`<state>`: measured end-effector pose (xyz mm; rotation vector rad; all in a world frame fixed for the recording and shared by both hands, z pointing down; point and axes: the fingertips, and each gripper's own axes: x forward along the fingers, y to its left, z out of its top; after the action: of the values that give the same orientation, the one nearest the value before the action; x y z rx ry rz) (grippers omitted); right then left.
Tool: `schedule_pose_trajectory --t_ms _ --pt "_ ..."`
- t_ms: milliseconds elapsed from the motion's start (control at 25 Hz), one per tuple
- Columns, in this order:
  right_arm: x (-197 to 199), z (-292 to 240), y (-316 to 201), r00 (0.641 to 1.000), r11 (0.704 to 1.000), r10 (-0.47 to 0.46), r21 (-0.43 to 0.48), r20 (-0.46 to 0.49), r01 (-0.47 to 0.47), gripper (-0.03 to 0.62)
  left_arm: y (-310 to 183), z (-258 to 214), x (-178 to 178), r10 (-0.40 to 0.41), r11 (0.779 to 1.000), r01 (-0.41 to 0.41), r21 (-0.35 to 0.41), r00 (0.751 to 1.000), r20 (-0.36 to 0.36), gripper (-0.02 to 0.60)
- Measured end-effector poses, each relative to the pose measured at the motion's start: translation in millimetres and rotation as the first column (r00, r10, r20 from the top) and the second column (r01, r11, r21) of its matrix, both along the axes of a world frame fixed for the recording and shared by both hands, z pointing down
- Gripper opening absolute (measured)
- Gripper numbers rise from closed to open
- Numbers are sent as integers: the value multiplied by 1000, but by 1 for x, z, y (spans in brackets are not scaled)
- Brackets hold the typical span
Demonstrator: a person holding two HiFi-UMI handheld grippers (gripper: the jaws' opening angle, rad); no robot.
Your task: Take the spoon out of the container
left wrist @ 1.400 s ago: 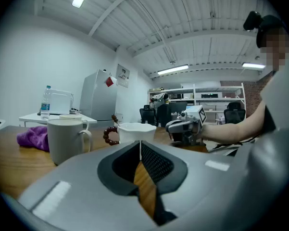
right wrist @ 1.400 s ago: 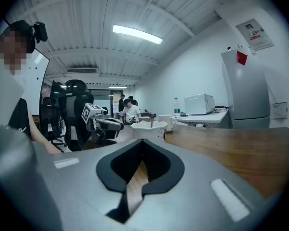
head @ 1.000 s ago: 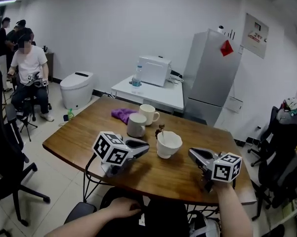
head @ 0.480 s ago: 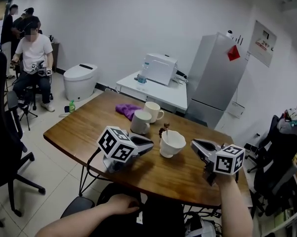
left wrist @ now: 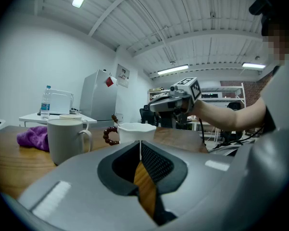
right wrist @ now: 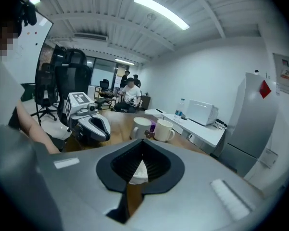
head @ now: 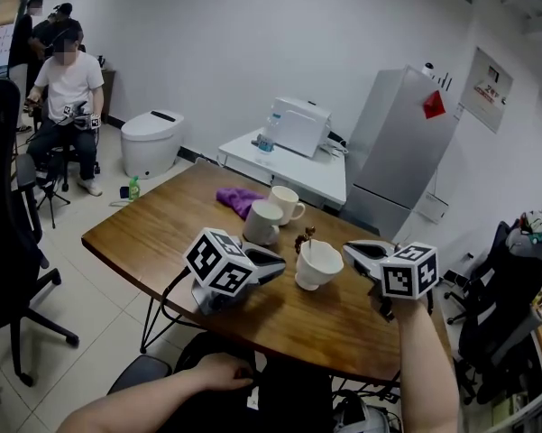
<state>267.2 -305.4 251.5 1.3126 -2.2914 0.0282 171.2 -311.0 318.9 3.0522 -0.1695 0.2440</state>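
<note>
A white bowl stands on the wooden table, and a thin spoon with a dark brown top rises from its left side. My right gripper hovers just right of the bowl's rim with its jaws shut and nothing in them. In the right gripper view, the bowl shows below the shut tips. My left gripper rests on the table left of the bowl, also shut and empty. In the left gripper view, its tips point at the bowl.
Two white mugs and a purple cloth sit behind the bowl. Beyond the table are a low white table with a printer, a grey fridge and a toilet. Office chairs stand at both sides, and people sit far left.
My right gripper has risen, rolled and moved left, closer to the bowl's right rim. The left gripper has stayed on the table. The bowl and spoon are unmoved.
</note>
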Motion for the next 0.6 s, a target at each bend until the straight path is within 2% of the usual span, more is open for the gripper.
schedule_pose_trajectory --t_ms 200,400,600 --pt "-8 3 -22 997 999 0 -52 -82 -4 8 1 0 0 1 1000 -1 -1 1000 1 12" --pt "-13 6 -45 997 993 10 -114 -82 -20 28 0 0 0 2 1000 -2 0 1000 -1 12" --pt "-23 13 -66 997 984 27 -175 -75 -40 82 1 0 1 1 1000 -1 -1 1000 -1 12"
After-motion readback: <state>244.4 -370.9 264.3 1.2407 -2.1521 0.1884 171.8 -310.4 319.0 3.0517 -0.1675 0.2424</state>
